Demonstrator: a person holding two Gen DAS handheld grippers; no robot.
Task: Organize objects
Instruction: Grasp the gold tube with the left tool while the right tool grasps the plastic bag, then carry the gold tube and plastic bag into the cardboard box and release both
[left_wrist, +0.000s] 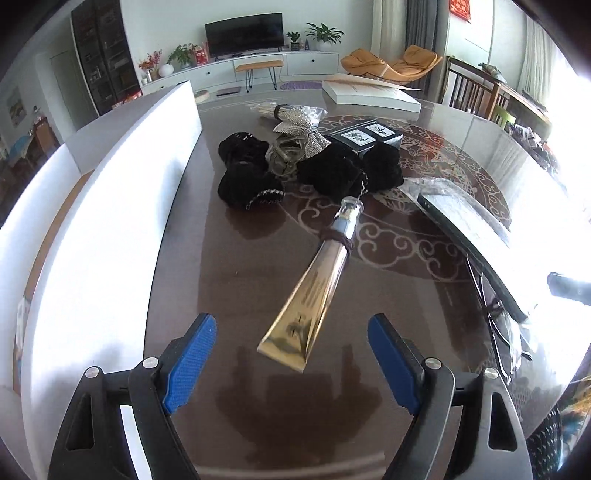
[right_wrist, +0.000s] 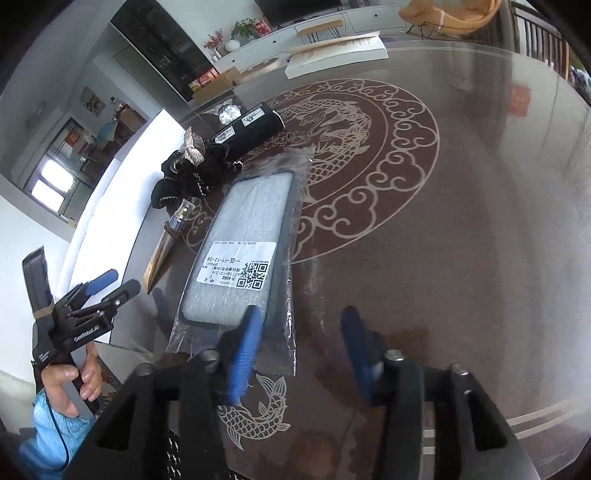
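- My left gripper (left_wrist: 291, 363) hangs over the table (left_wrist: 229, 295) with its jaws spread wide and nothing between the 2 blue pads (left_wrist: 192, 365).
- Just ahead of it lies the gold tube (left_wrist: 314, 291), flat end toward me, clear cap pointing away at the black pile. It sits in line with the gap but ahead of the pads, untouched.
- A dark band wraps the tube near its cap.
- The black cloth items (left_wrist: 251, 173) sit in a heap further on, with a glittery silver bow (left_wrist: 303, 136) on top and a black box (left_wrist: 365, 136) behind.
- A white foam board (left_wrist: 122, 206) runs along the left of the table.
- My right gripper (right_wrist: 306, 354) is also released, jaws apart, holding nothing. Its pads look blurred.
- The bagged phone case (right_wrist: 251, 229) lies flat on the table, white label up, between the tube and the dragon motif (right_wrist: 354, 147). The near end of its bag reaches under my right gripper's left pad (right_wrist: 243, 354); I cannot tell whether the pad touches it.
- From the right view I see the left gripper at the left edge, held by a hand (right_wrist: 70, 384) in a blue sleeve.
- A white box (left_wrist: 369, 96) lies at the far side.
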